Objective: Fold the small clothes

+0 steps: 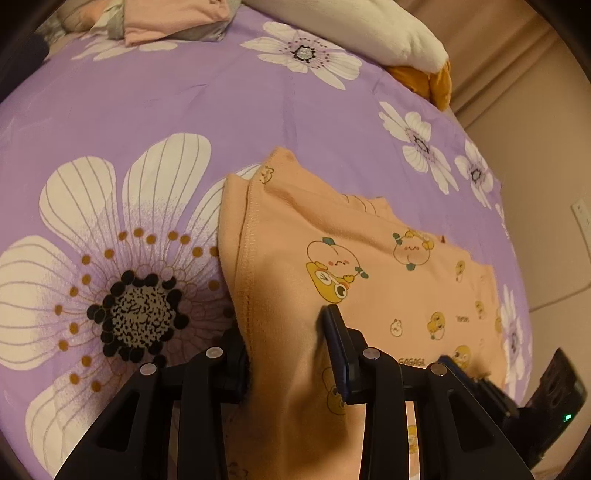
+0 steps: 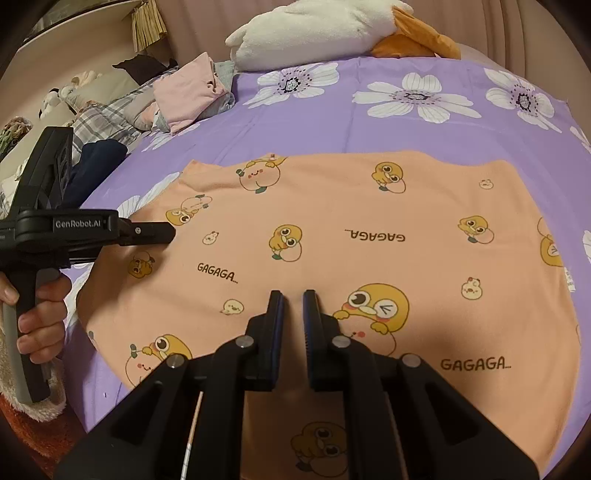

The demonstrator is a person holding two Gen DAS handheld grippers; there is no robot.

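A: What did the right gripper (image 2: 293, 297) have, nearest the lens?

B: Its jaws stood nearly closed, pinching a small ridge of the peach garment (image 2: 332, 229) at its near edge.

A: And the left gripper (image 1: 284, 332)?

B: It was clamped on a thick raised fold of the same garment's left side; cloth bulged up between the fingers. From the right wrist view, a hand (image 2: 40, 314) held its grip at the left.

A: Where did the garment lie?

B: Spread mostly flat on the purple flowered sheet (image 2: 369, 122), printed with yellow ducks and the word GAGAGA.

A: Beyond it?

B: A pink folded pile (image 2: 188, 92) sat at the far left of the sheet, well apart from the garment, and a white and orange plush toy (image 2: 314, 33) lay along the far edge.
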